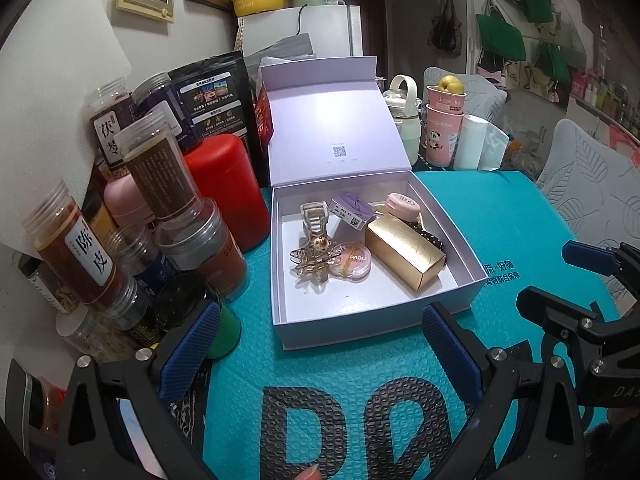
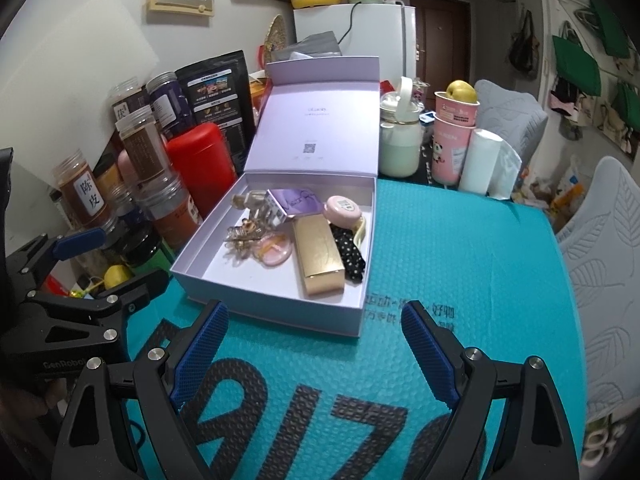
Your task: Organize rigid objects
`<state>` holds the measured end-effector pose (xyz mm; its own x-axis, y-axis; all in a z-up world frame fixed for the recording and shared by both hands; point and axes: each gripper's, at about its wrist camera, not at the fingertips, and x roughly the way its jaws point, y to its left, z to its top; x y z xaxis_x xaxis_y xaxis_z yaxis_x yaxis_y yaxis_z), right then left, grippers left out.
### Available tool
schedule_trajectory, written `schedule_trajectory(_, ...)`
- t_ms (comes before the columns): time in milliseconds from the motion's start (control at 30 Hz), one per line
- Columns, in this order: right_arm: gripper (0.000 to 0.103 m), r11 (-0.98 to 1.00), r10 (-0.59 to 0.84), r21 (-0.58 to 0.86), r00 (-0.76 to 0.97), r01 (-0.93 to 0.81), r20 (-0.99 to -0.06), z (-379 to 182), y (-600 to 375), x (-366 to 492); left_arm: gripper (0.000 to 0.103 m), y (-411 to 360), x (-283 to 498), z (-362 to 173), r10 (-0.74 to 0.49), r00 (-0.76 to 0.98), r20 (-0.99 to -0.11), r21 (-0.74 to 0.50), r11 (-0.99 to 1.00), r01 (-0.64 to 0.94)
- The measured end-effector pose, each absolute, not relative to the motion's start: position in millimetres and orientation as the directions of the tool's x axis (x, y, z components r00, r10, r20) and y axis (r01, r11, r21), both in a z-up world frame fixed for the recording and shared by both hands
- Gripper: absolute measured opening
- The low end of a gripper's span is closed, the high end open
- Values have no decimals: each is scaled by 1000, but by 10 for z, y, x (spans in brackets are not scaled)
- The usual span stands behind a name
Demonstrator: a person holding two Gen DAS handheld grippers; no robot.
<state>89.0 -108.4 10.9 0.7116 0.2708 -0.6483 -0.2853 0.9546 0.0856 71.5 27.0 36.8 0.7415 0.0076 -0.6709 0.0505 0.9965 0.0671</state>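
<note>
Both jaws stand wide apart and hold nothing: the left gripper [image 1: 320,352] and right gripper [image 2: 316,348] hover over the teal mat [image 2: 460,248], just short of the open lilac box [image 2: 280,312]. Inside it lie a gold carton [image 2: 318,256], a pink compact [image 2: 343,208], a purple packet [image 2: 298,200] and hair clips [image 1: 312,256]; jars [image 1: 76,248] crowd the mat's left edge.

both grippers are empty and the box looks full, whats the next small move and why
Probably bring the right gripper up to the raised lid to fold it shut. The box already holds the gold carton, hair claw and compact; nothing loose shows on the teal mat, and both grippers, left gripper included, are open and empty.
</note>
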Motion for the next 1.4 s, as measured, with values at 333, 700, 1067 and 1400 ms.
schedule_trajectory(333, 89, 954, 273, 84, 713, -289, -646, 121, -1093, 877, 103, 246, 727, 377, -2, 738, -674, 61, 996, 58)
schedule_trajectory(700, 89, 954, 272, 83, 711, -289, -648, 119, -1094, 875, 103, 233, 754, 349, -4, 726, -688, 65, 996, 68)
schedule_trajectory(1067, 89, 954, 273, 86, 711, -288, -648, 119, -1119, 870, 103, 243, 763, 355, -18, 718, -696, 46, 996, 70)
schedule_trajectory(1400, 89, 954, 271, 82, 711, -289, -649, 118, -1113, 865, 103, 241, 755, 361, -17, 715, -699, 48, 996, 70)
